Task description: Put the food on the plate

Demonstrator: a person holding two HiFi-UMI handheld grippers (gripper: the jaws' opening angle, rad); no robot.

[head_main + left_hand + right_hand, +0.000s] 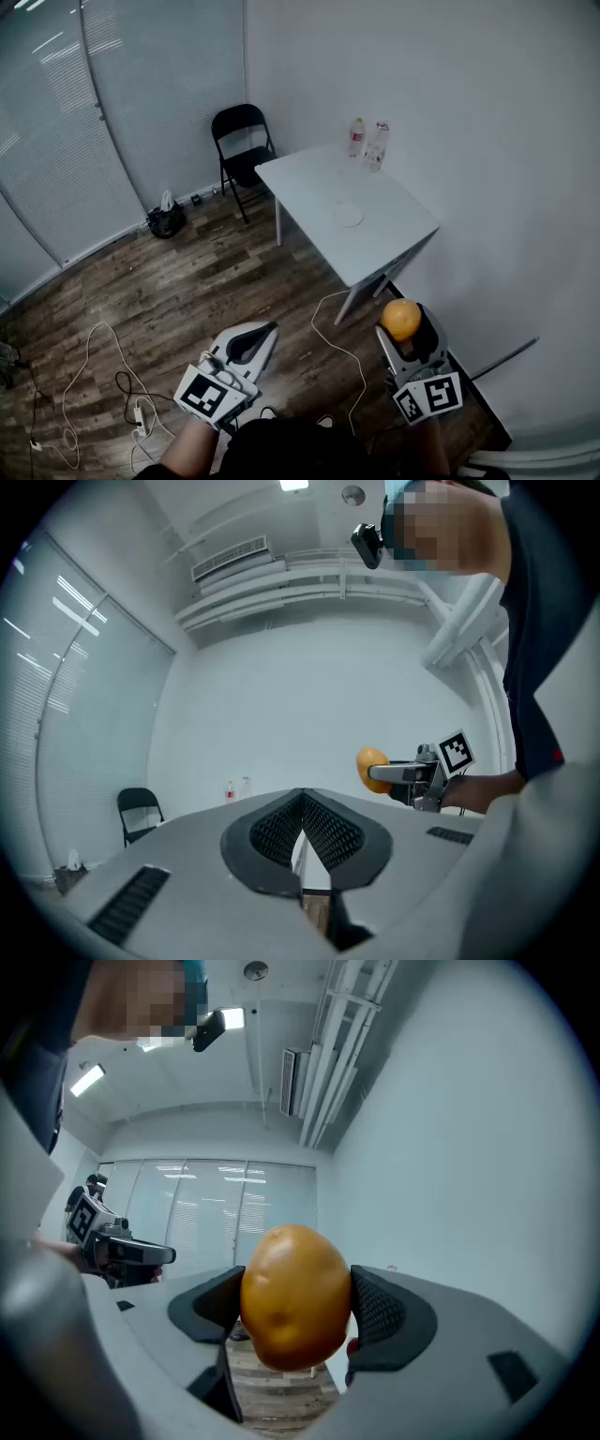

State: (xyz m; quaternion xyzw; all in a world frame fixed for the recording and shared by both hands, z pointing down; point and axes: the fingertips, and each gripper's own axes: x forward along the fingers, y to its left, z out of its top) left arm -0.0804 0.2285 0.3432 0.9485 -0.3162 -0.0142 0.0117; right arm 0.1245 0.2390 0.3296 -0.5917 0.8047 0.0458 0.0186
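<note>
My right gripper (404, 325) is shut on a yellow-orange potato (401, 319), held in the air well short of the table. In the right gripper view the potato (295, 1296) fills the gap between both black pads. A small white plate (348, 215) lies on the white table (384, 246) ahead, with nothing on it. My left gripper (263, 332) hangs over the floor at lower left, shut, with nothing in it. In the left gripper view its pads meet at the tip (302, 801), and the potato (372, 768) shows off to the right.
Two bottles (357, 137) (377, 145) stand at the table's far edge by the wall. A black folding chair (243, 141) sits behind the table. A dark bag (166, 221) and loose cables (94, 375) lie on the wood floor at left.
</note>
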